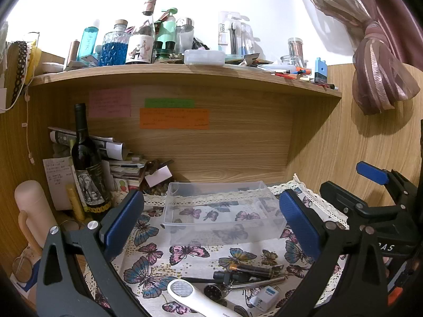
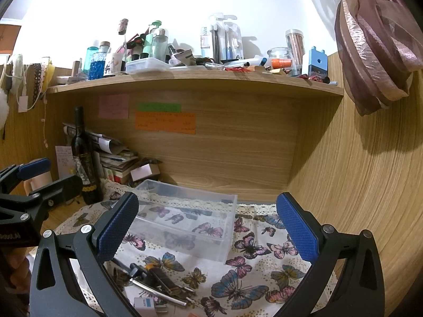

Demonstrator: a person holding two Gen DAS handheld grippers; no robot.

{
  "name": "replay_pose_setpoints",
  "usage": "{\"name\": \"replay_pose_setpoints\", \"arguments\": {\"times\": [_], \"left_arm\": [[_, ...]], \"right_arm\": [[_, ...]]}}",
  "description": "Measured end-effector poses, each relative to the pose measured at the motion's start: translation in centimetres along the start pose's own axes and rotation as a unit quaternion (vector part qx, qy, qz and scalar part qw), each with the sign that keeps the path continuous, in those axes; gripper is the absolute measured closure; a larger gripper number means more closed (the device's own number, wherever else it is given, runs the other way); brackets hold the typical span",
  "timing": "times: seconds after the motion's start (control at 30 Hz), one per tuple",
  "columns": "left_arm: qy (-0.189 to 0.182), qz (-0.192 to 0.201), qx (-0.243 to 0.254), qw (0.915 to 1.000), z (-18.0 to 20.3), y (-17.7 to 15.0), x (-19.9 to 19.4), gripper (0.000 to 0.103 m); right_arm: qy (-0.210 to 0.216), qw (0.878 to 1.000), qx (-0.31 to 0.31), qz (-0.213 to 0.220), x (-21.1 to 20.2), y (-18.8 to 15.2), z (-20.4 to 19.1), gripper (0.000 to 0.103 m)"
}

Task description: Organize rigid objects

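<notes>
A clear plastic box (image 1: 219, 208) stands empty on the butterfly cloth (image 1: 164, 259); it also shows in the right wrist view (image 2: 185, 222). In front of it lies a pile of small rigid items: a white handheld device (image 1: 193, 298), a dark pen-like tool (image 1: 253, 269), metal pieces (image 1: 248, 284) and a white charger plug (image 1: 264, 299). The pile also shows in the right wrist view (image 2: 158, 282). My left gripper (image 1: 211, 227) is open and empty above the cloth, facing the box. My right gripper (image 2: 206, 232) is open and empty, to the right of the left one.
A dark wine bottle (image 1: 87, 163) and stacked papers (image 1: 119, 163) stand at the back left. A pink flask (image 1: 31, 211) is at far left. A shelf (image 1: 185, 75) crowded with bottles hangs overhead. A wooden wall (image 2: 370, 185) closes the right side.
</notes>
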State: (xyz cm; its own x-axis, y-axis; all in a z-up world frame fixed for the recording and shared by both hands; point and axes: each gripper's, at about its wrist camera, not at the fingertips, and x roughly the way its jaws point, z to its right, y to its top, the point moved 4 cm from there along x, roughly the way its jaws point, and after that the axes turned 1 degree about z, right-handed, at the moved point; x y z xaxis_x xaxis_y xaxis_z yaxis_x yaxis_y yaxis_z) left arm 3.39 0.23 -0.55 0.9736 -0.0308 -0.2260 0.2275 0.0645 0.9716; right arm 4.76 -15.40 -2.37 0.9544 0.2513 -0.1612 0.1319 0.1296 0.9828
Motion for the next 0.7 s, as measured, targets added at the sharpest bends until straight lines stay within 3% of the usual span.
{"name": "replay_pose_setpoints", "arguments": {"times": [0.27,0.4,0.63,0.7], "left_arm": [[0.002,-0.001,0.001,1.0000,0.1,0.0,0.0,0.000],[0.023,-0.011,0.010,0.9996,-0.2,-0.4,0.6,0.000],[0.018,-0.102,-0.031,0.9941,-3.3,-4.2,3.7,0.000],[0.025,-0.135,-0.040,0.9896,-4.2,-6.0,4.5,0.010]], "right_arm": [[0.000,1.000,0.002,0.002,-0.1,0.0,0.0,0.000],[0.017,1.000,0.012,0.000,0.0,-0.1,0.1,0.000],[0.049,0.996,0.040,-0.069,2.4,-2.6,0.3,0.000],[0.058,0.993,0.045,-0.096,3.2,-3.8,0.2,0.000]]}}
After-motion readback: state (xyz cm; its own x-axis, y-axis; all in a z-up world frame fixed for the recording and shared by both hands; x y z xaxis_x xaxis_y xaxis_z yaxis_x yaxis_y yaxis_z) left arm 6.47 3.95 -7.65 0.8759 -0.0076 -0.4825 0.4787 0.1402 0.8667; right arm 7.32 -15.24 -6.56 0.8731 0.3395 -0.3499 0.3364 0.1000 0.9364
